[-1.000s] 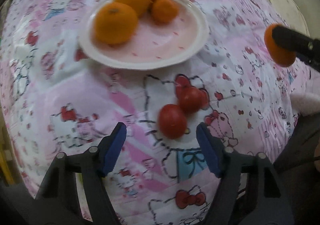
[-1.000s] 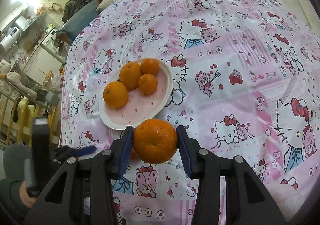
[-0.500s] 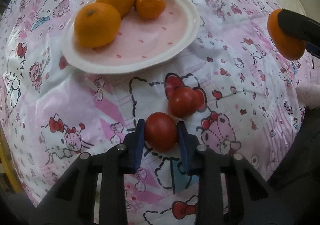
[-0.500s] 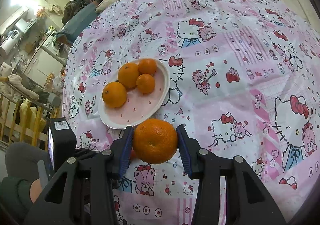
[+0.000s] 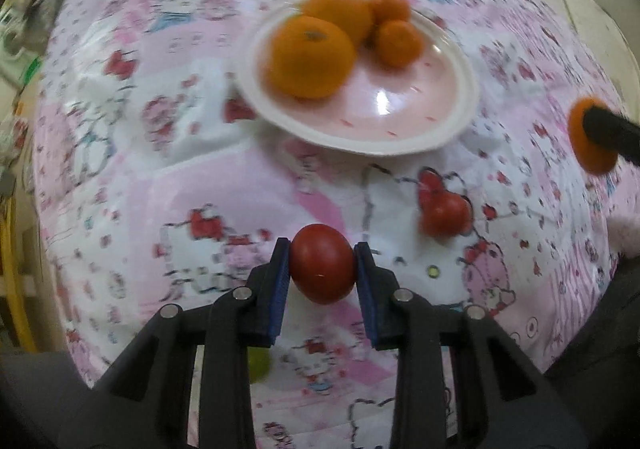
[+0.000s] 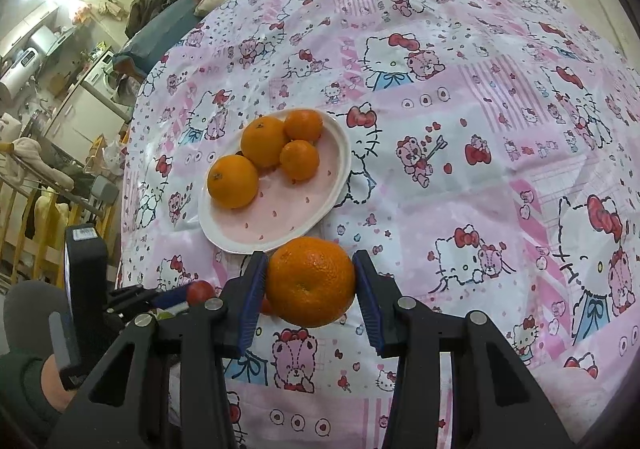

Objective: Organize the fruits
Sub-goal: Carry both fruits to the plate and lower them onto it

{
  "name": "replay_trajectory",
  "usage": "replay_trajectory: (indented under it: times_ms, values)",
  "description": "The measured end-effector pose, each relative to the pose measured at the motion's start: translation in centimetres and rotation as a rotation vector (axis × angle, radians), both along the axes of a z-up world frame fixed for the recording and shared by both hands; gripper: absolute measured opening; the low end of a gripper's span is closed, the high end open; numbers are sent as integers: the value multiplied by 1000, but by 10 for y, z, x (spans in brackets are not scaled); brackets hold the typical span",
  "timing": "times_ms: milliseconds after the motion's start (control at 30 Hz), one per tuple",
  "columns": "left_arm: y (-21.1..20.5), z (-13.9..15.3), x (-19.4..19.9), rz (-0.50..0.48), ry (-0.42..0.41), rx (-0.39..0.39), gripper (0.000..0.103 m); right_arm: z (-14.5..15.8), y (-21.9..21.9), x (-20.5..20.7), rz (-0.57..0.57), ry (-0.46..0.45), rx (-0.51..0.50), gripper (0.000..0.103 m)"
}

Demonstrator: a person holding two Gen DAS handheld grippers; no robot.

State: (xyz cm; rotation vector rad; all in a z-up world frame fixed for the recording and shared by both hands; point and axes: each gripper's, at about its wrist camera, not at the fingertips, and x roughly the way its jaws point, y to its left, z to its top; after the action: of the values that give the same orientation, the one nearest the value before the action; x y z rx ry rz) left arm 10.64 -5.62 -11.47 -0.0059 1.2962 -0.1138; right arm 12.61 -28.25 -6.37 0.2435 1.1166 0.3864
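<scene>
— pink cartoon-cat cloth (image 6: pixel 460 153) covers the whole surface, with a cluttered room beyond its far edge. what sits on it?

— a white plate (image 6: pixel 336 185) with a pink middle, holding four oranges (image 6: pixel 262 141) bunched at its far side.

— and the left gripper (image 5: pixel 322 263)?

— its blue pads are clamped on a red tomato (image 5: pixel 323 263), nearer the camera than the plate. the jaws have just been closing, and the tomato is pinched between them.

— any other tomato?

— yes, a second tomato (image 5: pixel 445 214) lies on the cloth, near the plate's front rim and to the right of the held one. that view is blurred.

— the right gripper (image 6: pixel 310 283)?

— it is clamped on a large orange (image 6: pixel 310 281), both pads pressing its sides, just in front of the plate's near rim.

— can each gripper see the other?

— from the right wrist, the left gripper shows low at the left of the plate, with a hand (image 6: pixel 52 381) in a dark sleeve.
</scene>
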Motion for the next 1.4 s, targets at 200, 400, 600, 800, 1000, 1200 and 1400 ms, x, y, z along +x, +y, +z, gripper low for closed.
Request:
replay_trajectory:
  times_ms: [200,400,600,800,1000,1200,1400]
  values:
    - [33,34,2,82,-76,-12,27,10,9,-1,24,-31,25,45]
    - [48,71,21,134,-157,-31,28,18,10,6,6,-47,47,45]
    - [59,96,42,138,-211,-23,27,35,3,17,-11,-107,94,45]
    - [62,102,65,143,-221,-17,28,38,-6,41,-34,-119,85,46]
    - [56,98,87,122,-225,-7,28,32,-7,70,-22,-117,66,46]
    - [50,87,113,97,-220,6,28,17,0,94,3,-96,50,46]
    - [45,69,138,82,-194,-1,28,1,12,111,46,-70,21,46]
